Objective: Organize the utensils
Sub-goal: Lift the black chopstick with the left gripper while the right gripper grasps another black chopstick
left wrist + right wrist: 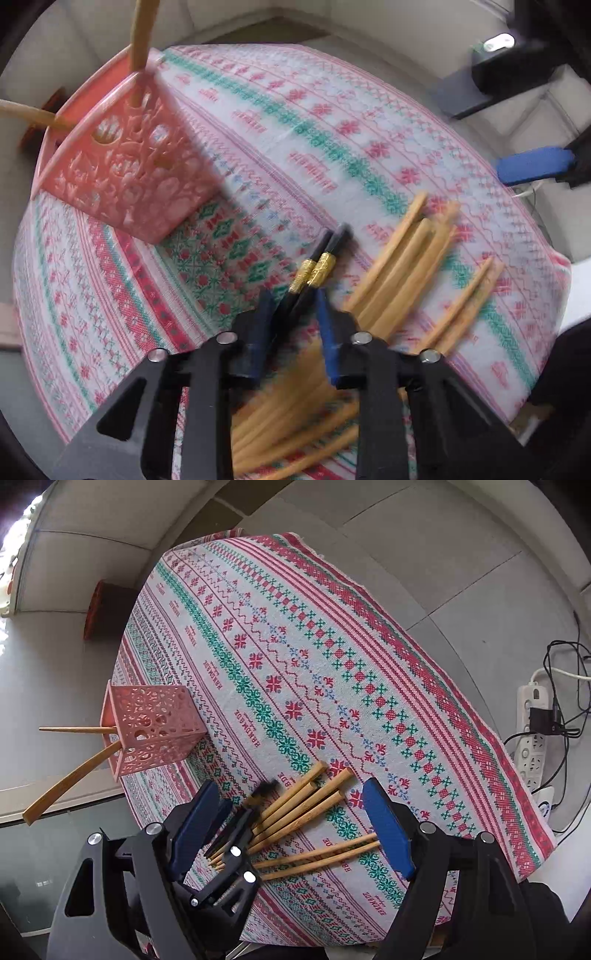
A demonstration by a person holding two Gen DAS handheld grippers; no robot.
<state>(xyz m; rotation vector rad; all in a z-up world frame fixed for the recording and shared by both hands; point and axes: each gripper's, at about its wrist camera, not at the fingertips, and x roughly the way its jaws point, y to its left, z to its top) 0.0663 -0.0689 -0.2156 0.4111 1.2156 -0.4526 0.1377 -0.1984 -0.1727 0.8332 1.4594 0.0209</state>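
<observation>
The left gripper (295, 295) has its blue-padded jaws clamped on 2 glossy black chopsticks (325, 251) with ridged gold bands, raised over the woven, cross-stitch-patterned tabletop (332, 627). The right gripper (291, 827) hangs with jaws spread wide above a loose fan of smooth, tapered bamboo chopsticks (303, 805) lying on the cloth. Well apart stands a square pink plastic basket (155, 727) with lacy cut-out walls, 2 bamboo sticks (70, 779) leaning out of it.

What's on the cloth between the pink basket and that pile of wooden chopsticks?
Only bare patterned tablecloth separates the pink basket from the wooden chopsticks, seen best in the right wrist view.
</observation>
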